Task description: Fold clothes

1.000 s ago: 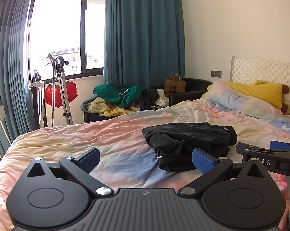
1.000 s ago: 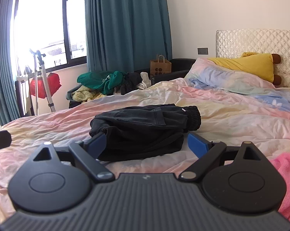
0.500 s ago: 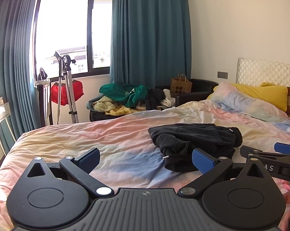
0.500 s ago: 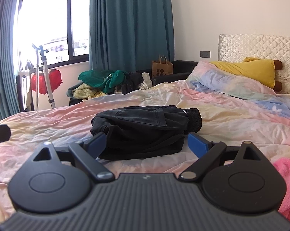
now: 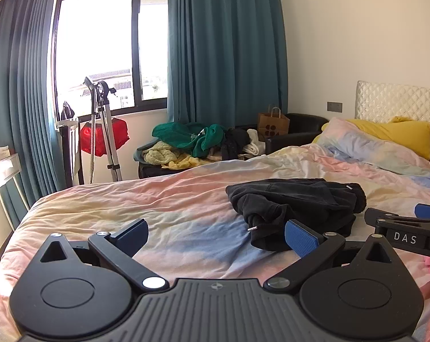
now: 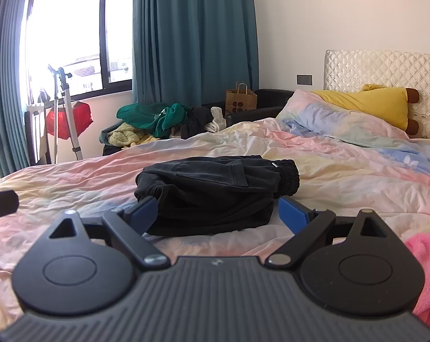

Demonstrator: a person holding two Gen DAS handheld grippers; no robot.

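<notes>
A folded black garment (image 5: pixel 297 205) (image 6: pixel 217 191) lies on the pastel bedspread (image 5: pixel 163 208) (image 6: pixel 343 168) in the middle of the bed. My left gripper (image 5: pixel 216 233) is open over the bedspread, with the garment ahead and to its right. My right gripper (image 6: pixel 217 213) is open too, low and just short of the garment's near edge, nothing between its fingers. In the left wrist view the right gripper shows at the right edge (image 5: pixel 408 228). A pink cloth (image 6: pixel 425 268) lies at the near right.
A pile of green, yellow and dark clothes (image 5: pixel 195 145) (image 6: pixel 158 122) sits on a dark bench past the bed's far side, with a brown paper bag (image 5: pixel 273 122) beside it. A tripod (image 5: pixel 103 131) stands by the window. A yellow pillow (image 6: pixel 368 102) rests against the headboard.
Both grippers have risen and drawn back a little from the garment; the view now sits higher. Both stay open. The black garment has not moved.
</notes>
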